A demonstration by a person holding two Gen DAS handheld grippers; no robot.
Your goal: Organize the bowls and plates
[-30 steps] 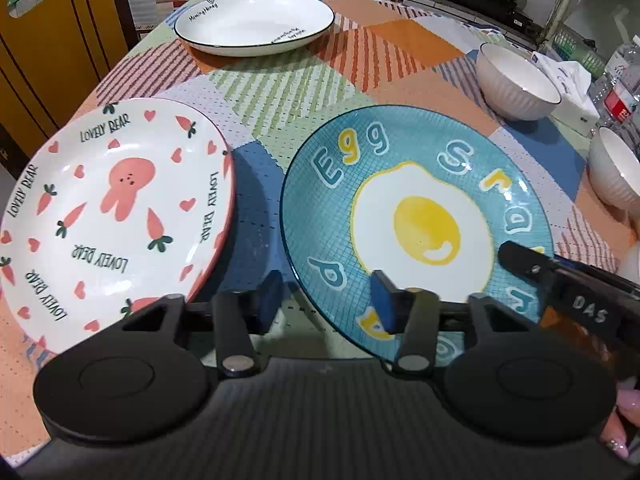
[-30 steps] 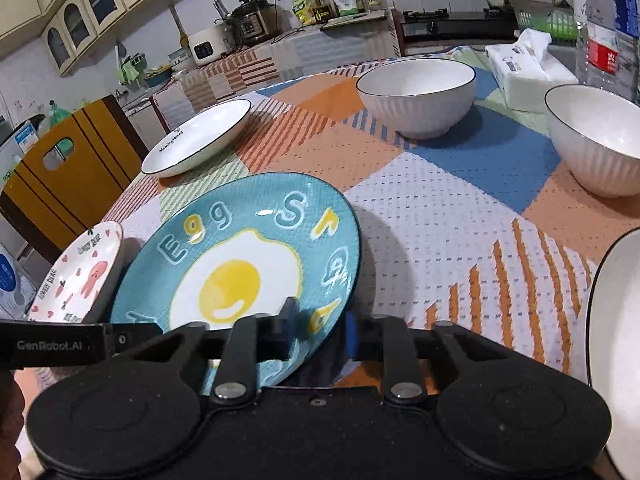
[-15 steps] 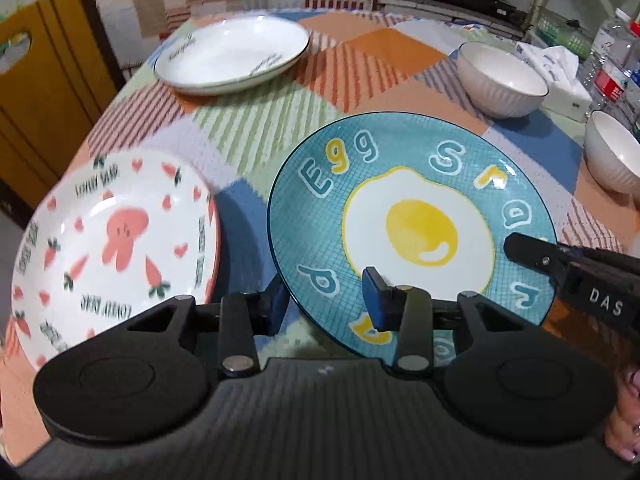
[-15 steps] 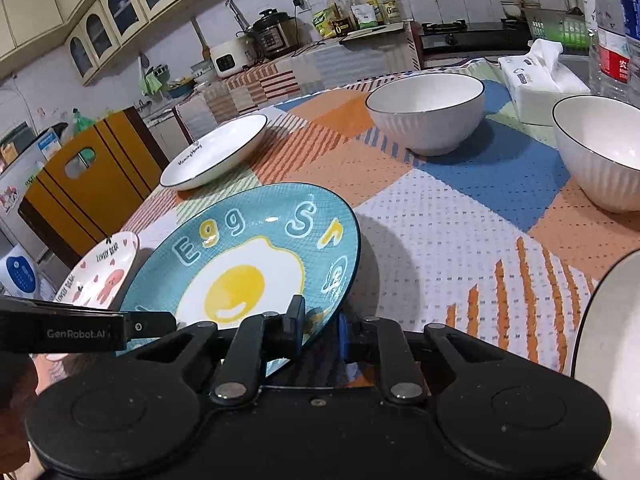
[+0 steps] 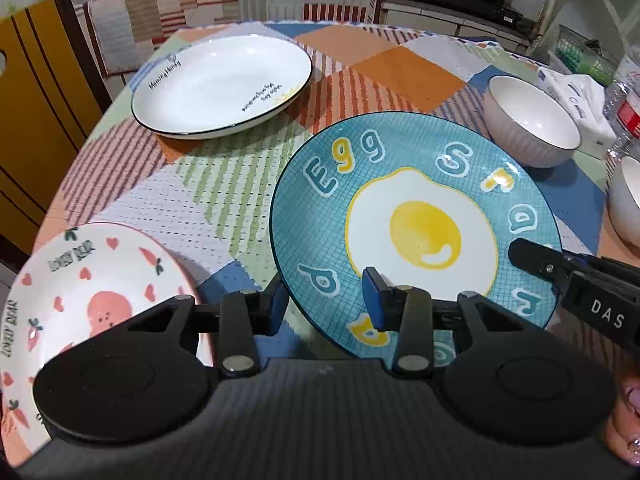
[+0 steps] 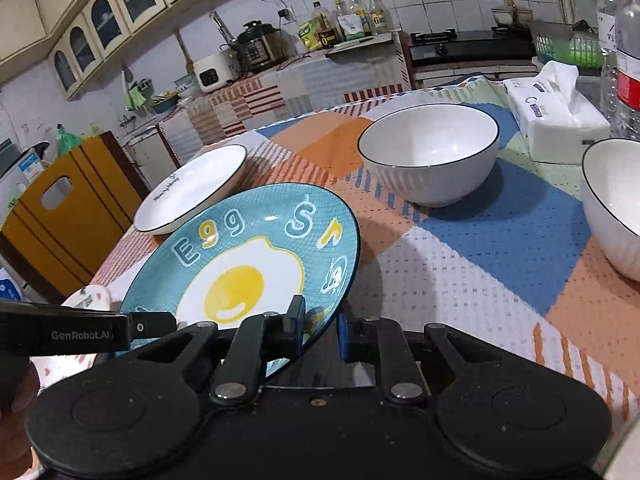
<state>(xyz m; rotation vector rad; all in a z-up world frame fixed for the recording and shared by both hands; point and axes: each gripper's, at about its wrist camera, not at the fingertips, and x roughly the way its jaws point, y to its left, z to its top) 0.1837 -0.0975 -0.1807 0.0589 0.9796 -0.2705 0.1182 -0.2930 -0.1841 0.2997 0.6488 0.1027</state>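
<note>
The table (image 5: 224, 184) wears a checked cloth (image 6: 500, 240) of orange, blue, green and white. On it sit a white plate (image 5: 222, 84), a bunny plate (image 5: 88, 300) at the near edge, two white bowls (image 6: 430, 152) (image 6: 616, 200), a tissue pack (image 6: 556, 120) and water bottles (image 6: 626, 60).

The pink rabbit plate (image 5: 80, 300) is partly hidden behind the left gripper (image 5: 324, 300).

Blue egg plate (image 5: 416, 216) glossy glazed ceramic, fine grid texture. White plate (image 5: 222, 84) and bowl (image 6: 430, 152) smooth shiny ceramic. Tablecloth (image 5: 224, 184) woven cloth, nubby. Gripper bodies matt black plastic. Tissue pack (image 6: 556, 112) glossy plastic wrap.
</note>
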